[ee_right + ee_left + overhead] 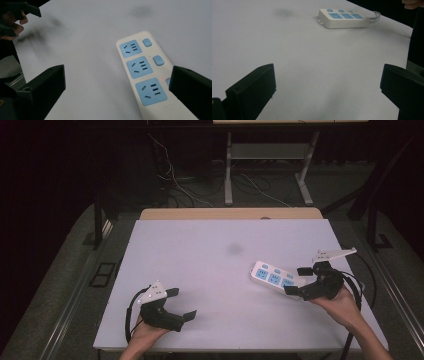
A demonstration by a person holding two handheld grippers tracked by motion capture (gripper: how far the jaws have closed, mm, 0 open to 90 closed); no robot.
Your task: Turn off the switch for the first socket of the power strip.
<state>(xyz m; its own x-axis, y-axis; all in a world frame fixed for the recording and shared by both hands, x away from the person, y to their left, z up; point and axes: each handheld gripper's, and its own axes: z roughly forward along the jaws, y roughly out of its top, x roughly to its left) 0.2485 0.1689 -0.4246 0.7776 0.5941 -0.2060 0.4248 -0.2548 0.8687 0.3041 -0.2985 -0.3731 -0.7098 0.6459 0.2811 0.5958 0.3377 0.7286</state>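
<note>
Holding my right gripper (299, 281) spread wide at one white power strip (272, 278) on the table (210, 270): three blue sockets, three buttons. My left gripper (181, 304) gapes, well apart.

Left hand-held gripper (182, 304): gripped from below by the person's left hand (145, 330) at about 7 o'clock of the high view, jaws spread wide and pointing toward 3 o'clock, nothing between them.
Left forearm: enters from the bottom edge at 6 to 7 o'clock, only a short stretch visible.
Right hand-held gripper (298, 280): held at about 4 o'clock, jaws parted wide and aimed toward 9 o'clock, its grey three-cornered plate tilted up toward 2 o'clock.
Right hand (342, 305): wrapped under the gripper body, wrist bent.
Right forearm: runs down to the bottom edge near 5 o'clock.
Spacing: the two grippers are well apart.
</note>
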